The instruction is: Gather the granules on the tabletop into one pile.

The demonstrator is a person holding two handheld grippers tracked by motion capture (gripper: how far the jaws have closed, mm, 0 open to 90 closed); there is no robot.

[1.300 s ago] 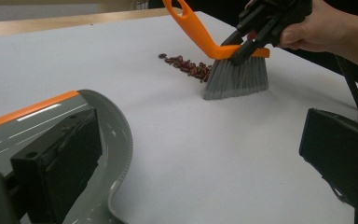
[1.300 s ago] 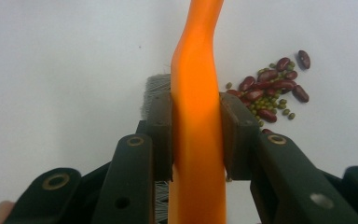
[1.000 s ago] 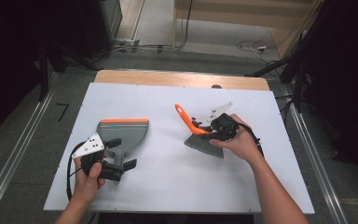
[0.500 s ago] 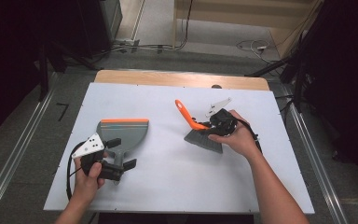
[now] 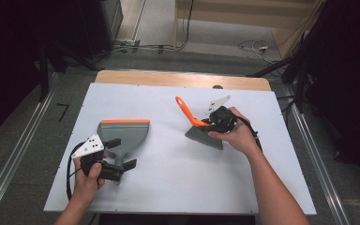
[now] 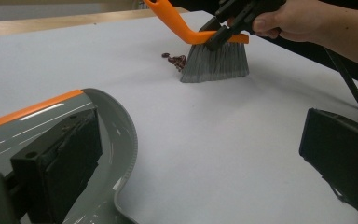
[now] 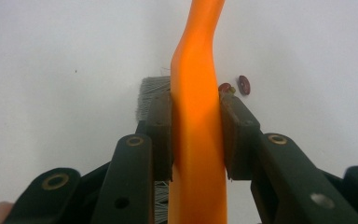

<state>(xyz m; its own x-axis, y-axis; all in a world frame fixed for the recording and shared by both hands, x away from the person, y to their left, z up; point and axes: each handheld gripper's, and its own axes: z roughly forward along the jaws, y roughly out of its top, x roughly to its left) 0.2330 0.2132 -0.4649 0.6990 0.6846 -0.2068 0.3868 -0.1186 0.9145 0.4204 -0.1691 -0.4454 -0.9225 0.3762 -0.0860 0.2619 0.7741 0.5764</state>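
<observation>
Nothing readable anywhere, honestly. No brand or label on the brush [image 5: 201, 129] or its orange handle, none on the dustpan [image 5: 124, 136], no numbers or markings on the white table [image 5: 178, 183].
</observation>
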